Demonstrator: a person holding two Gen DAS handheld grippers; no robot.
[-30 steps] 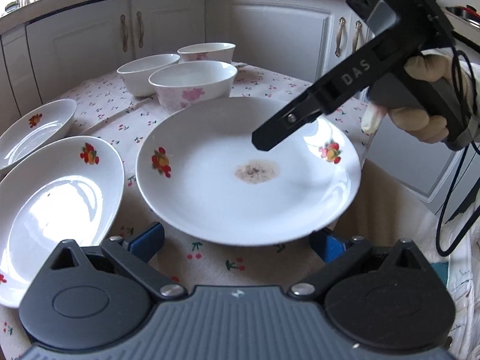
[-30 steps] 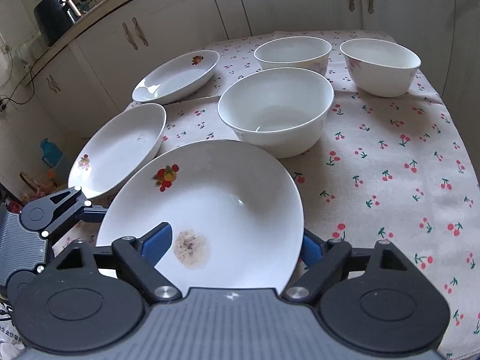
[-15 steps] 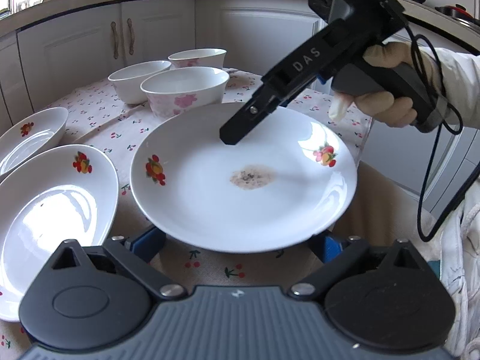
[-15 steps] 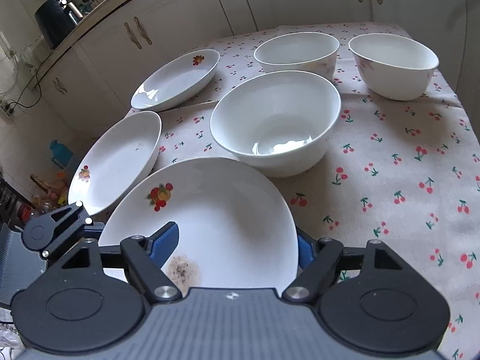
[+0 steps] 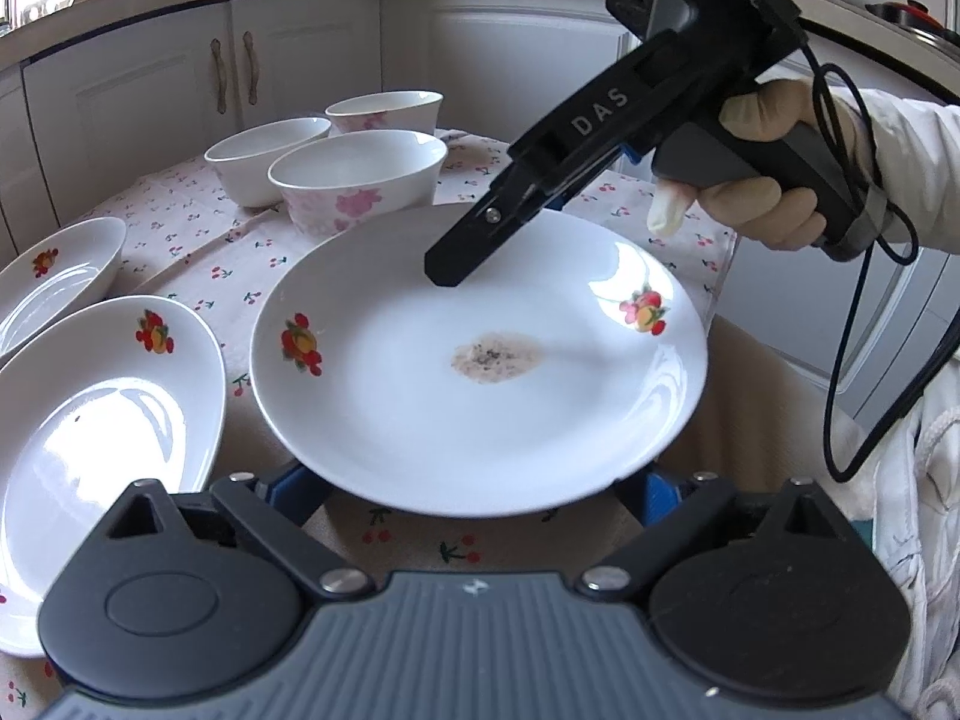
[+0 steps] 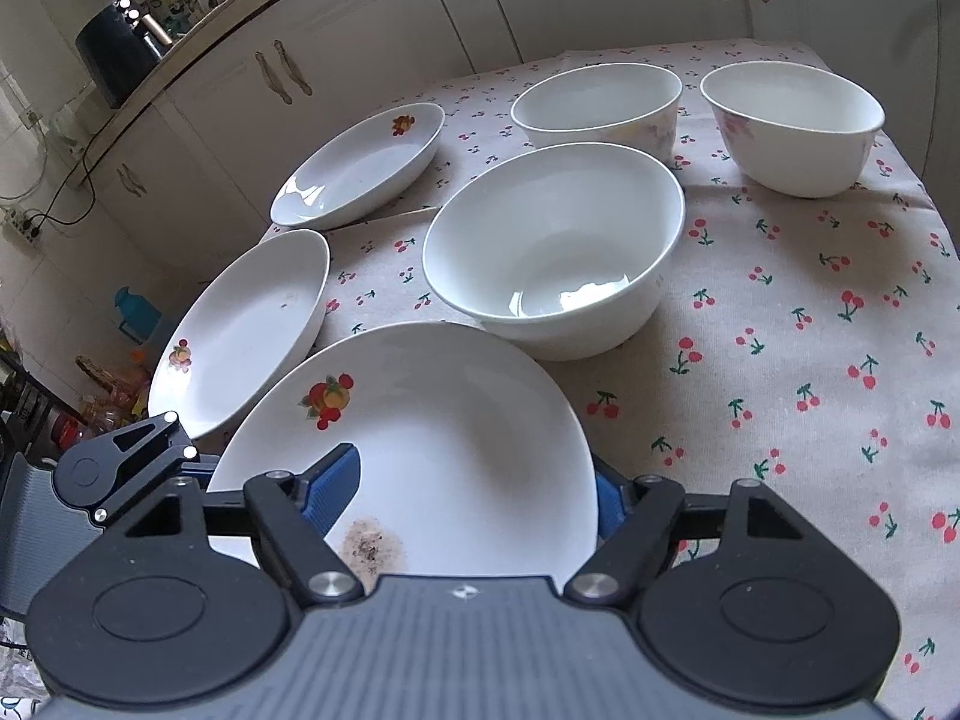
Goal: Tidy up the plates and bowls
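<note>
Plates and bowls all stand apart on the cloth-covered bench (image 6: 780, 360), so I judge the sorting is barely begun. The step in hand is taking up the stained plate (image 5: 420, 420), which sits at the near corner of the bench with its right rim out past the edge. The right tool (image 6: 474, 480) pinches it: one blue finger lies on its upper face beside the brown stain (image 5: 498, 357), the other sits under the rim. The left tool (image 5: 474, 489) is spread wide and its jaws are closing. The plate's near rim lies over its fingers and hides their tips, and I see no pad pressing on it.

The next move is probably to carry this plate onto the nearest plate (image 5: 90, 420), just to its left. That calls for a level lift, clear of the nearest bowl (image 6: 552, 240), whose wall is just beside the far rim. A one-sided pinch may let the plate tip.

The left wrist view shows the gloved hand (image 5: 762, 192) on the right tool's handle and the plate's whole outline. It does not show the lower finger. The right wrist view shows both fingers bracketing the rim, the far plate (image 6: 360, 168) in full, and the insides of the two back bowls (image 6: 600, 102) (image 6: 792, 120).
</note>
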